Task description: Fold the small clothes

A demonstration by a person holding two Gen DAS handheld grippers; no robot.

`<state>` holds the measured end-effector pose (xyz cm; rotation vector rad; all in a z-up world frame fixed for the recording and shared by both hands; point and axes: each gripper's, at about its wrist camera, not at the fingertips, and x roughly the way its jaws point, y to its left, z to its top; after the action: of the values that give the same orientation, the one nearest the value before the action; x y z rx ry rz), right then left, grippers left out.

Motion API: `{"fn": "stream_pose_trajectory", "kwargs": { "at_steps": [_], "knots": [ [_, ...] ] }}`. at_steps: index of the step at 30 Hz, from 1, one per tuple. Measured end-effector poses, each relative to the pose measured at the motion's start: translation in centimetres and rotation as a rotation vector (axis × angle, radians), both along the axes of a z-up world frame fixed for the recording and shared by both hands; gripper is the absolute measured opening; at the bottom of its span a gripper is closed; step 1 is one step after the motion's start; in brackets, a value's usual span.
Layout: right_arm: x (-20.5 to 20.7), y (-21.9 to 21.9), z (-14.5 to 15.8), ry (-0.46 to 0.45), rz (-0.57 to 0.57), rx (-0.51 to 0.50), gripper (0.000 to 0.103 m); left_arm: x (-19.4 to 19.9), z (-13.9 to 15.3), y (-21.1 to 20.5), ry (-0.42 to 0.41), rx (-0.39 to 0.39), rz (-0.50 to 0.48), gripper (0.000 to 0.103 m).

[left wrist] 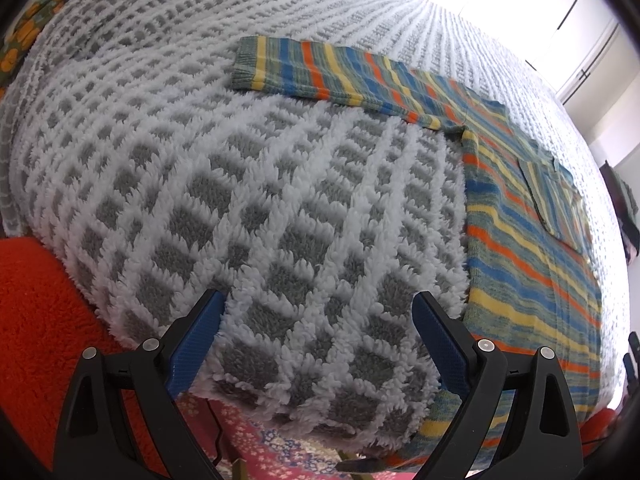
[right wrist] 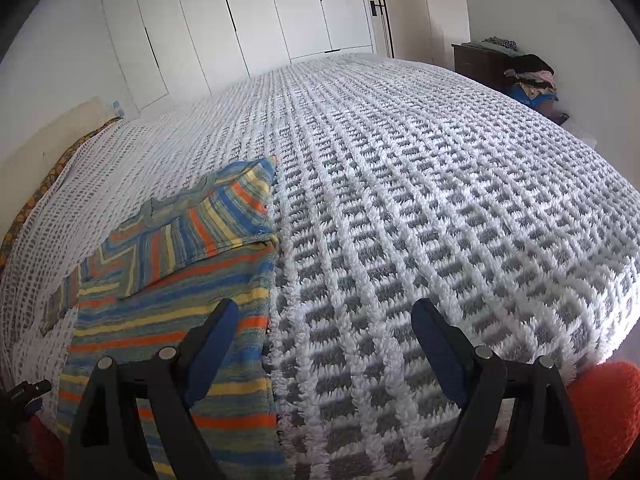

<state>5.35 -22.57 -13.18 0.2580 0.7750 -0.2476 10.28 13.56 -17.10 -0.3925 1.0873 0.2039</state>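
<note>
A small striped knit sweater (left wrist: 520, 232) in blue, orange, yellow and green lies flat on the bed. Its left sleeve (left wrist: 304, 70) stretches out to the side. Its other sleeve (right wrist: 208, 236) is folded across the body (right wrist: 168, 344). My left gripper (left wrist: 320, 316) is open and empty above the blanket, left of the sweater's hem. My right gripper (right wrist: 324, 324) is open and empty at the sweater's right edge, its left finger (right wrist: 212, 344) over the knit.
A fluffy white and grey checked blanket (right wrist: 440, 208) covers the bed. Orange fabric (left wrist: 44, 312) lies at the bed's near edge. White wardrobe doors (right wrist: 248, 12) stand behind the bed. A dark cabinet with piled clothes (right wrist: 520, 72) stands at the far right.
</note>
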Motion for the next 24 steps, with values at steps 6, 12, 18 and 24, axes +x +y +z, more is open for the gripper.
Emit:
{"fn": "stream_pose_trajectory", "kwargs": {
  "at_steps": [6, 12, 18, 24],
  "knots": [
    [0.3, 0.1, -0.3, 0.01, 0.005, 0.001, 0.087, 0.2, -0.2, -0.1, 0.005, 0.004, -0.002, 0.096],
    [0.3, 0.1, -0.3, 0.009, 0.004, 0.001, 0.087, 0.2, -0.2, -0.1, 0.005, 0.004, -0.003, 0.096],
    [0.3, 0.1, -0.2, 0.008, 0.003, 0.001, 0.087, 0.9, 0.5, 1.2, 0.006, -0.11, -0.029, 0.096],
    [0.0, 0.1, 0.0, 0.0, 0.01, -0.008, 0.087, 2.3, 3.2, 12.1, -0.197, -0.461, 0.215, 0.095]
  ]
}}
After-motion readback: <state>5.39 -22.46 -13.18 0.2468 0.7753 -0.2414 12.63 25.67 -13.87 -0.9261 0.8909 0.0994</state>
